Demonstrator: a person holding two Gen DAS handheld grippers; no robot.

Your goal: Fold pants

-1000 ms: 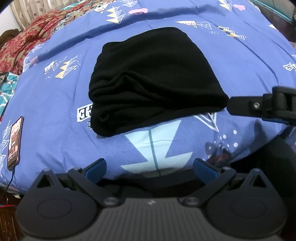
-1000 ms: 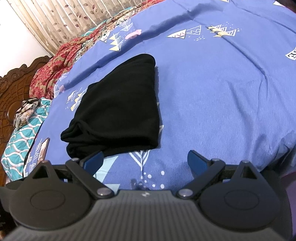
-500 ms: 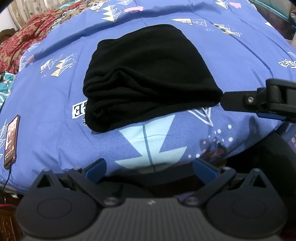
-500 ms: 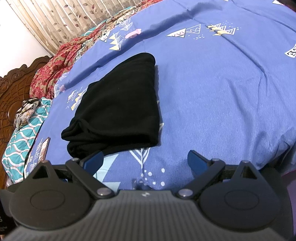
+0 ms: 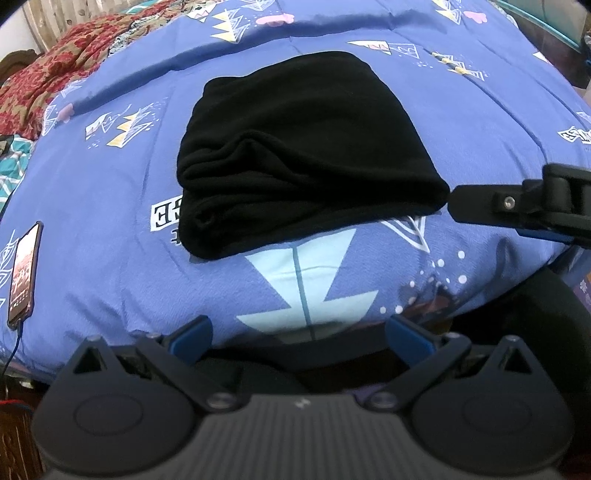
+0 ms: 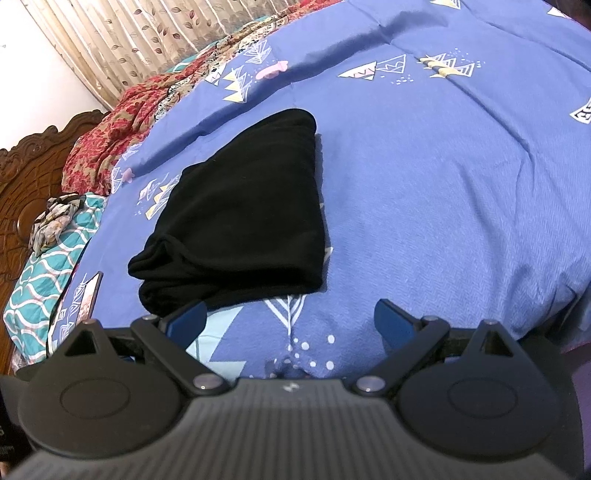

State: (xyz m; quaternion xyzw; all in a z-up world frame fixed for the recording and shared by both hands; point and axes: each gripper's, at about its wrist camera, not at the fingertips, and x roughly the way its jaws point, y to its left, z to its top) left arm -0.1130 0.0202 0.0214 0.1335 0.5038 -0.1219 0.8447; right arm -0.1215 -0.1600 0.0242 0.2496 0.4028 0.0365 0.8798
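- Blue patterned bedspread [image 5: 110, 184] covers the bed; carved wooden headboard [image 6: 22, 177] and curtain [image 6: 147, 33] at back left.
- Black pants [image 5: 295, 147] lie folded in a compact bundle on the bedspread, thick layered edges facing the near side.
- Phone [image 5: 24, 273] rests near the left bed edge, cable attached.
- Left gripper [image 5: 297, 332]: jaws wide apart, holding nothing, short of the pants.
- Right gripper [image 6: 290, 321]: jaws wide apart, empty, near the bundle's corner.
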